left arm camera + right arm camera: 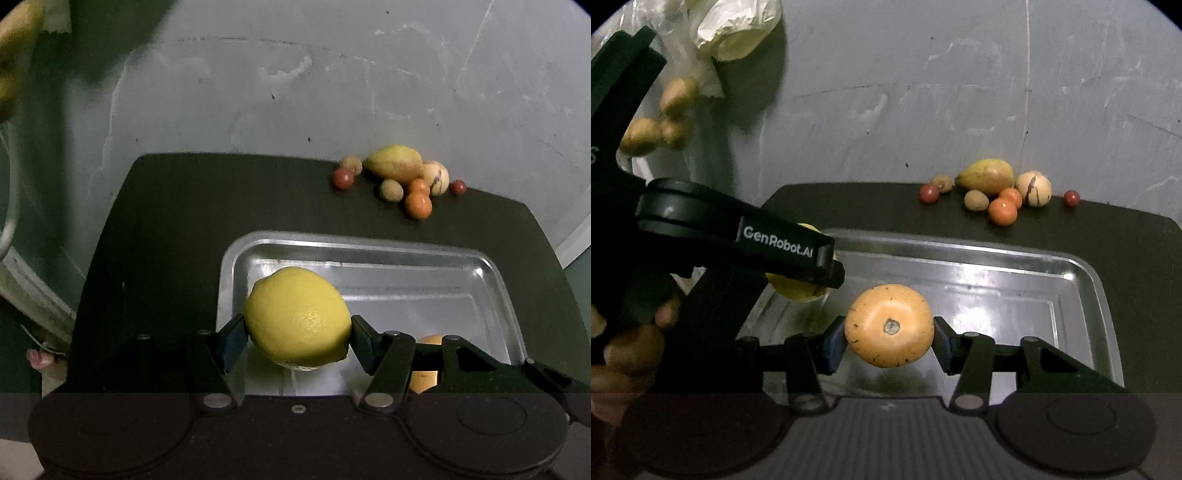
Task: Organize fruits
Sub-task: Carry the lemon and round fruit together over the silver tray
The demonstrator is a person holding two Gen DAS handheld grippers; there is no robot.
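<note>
2 grippers are each holding a fruit over the metal tray [495, 273] that is sitting on the dark mat [166, 229]. The left gripper [297, 341] is clamped on a yellow lemon [297, 317], its blue pads [232, 341] pressing the fruit from both sides above the tray's left end. The right gripper [888, 341] is clamped on a round orange fruit [888, 325], its dimpled end facing the camera, just above the tray floor. In the right wrist view the left gripper is reaching in from the left, with the lemon partly hidden behind its finger. A pile of 8 fruits is lying at the far edge of the mat: a mango [986, 175], a pale striped fruit [1034, 188], 2 small oranges [1003, 210], 2 brownish kiwis and 2 small red ones. A crumpled plastic bag [735, 26] is lying beyond the mat at the far left.
</note>
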